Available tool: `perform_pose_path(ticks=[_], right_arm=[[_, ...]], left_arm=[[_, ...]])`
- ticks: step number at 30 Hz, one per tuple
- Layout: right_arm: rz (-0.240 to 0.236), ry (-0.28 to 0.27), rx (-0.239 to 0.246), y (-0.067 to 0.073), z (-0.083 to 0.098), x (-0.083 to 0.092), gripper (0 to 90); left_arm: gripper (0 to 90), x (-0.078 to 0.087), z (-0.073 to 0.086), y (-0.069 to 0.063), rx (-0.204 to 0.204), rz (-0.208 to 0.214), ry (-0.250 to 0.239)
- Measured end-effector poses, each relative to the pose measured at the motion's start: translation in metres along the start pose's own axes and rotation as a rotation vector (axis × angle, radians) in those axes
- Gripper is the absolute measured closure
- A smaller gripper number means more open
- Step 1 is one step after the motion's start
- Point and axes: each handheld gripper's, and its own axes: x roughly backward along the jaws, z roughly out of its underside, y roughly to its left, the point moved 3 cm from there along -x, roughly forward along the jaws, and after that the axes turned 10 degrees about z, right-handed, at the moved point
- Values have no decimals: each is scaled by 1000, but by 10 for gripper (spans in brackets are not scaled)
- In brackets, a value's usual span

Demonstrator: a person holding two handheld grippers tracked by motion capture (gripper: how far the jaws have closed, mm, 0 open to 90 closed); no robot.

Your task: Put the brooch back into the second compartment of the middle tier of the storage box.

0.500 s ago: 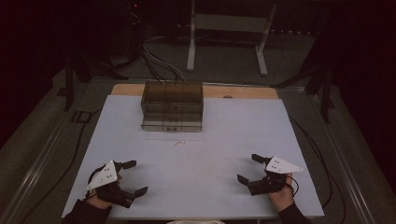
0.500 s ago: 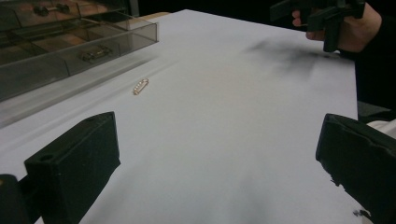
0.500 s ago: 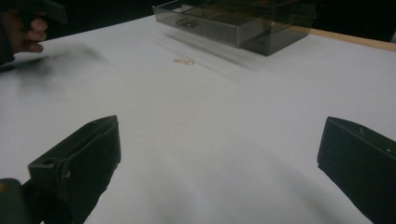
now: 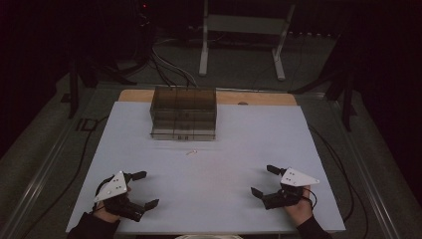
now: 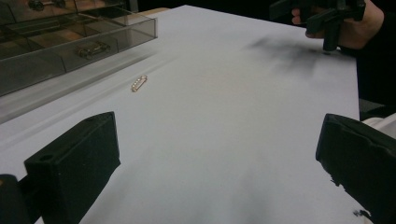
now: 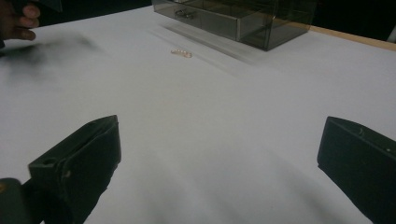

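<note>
Both grippers' blocky black jaws gape empty near a small beaded clip [image 5: 139, 83] on smooth white tabletop [image 4: 224, 169].

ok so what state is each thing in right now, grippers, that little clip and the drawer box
left gripper: open, holding nothing
right gripper: open, holding nothing
small clip: lying flat on the table, untouched, in front of the box
drawer box: upright, drawers shut

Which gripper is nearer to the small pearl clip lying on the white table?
Left, slightly. The left gripper is below-left of the pearl clip; the right gripper is below-right, a little farther.
</note>
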Motion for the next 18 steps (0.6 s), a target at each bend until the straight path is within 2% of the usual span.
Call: perform_pose_path(ticks=[8, 11, 18], right_arm=[[2, -13, 3, 2, -3, 3, 0], [2, -30, -10, 2, -5, 4, 0], [18, -27, 15, 3, -7, 4, 0]], left_arm=[[6, -1, 0, -2, -2, 24, 4], [6, -1, 0, -1, 3, 27, 7], [6, 0, -3, -3, 1, 51, 7]])
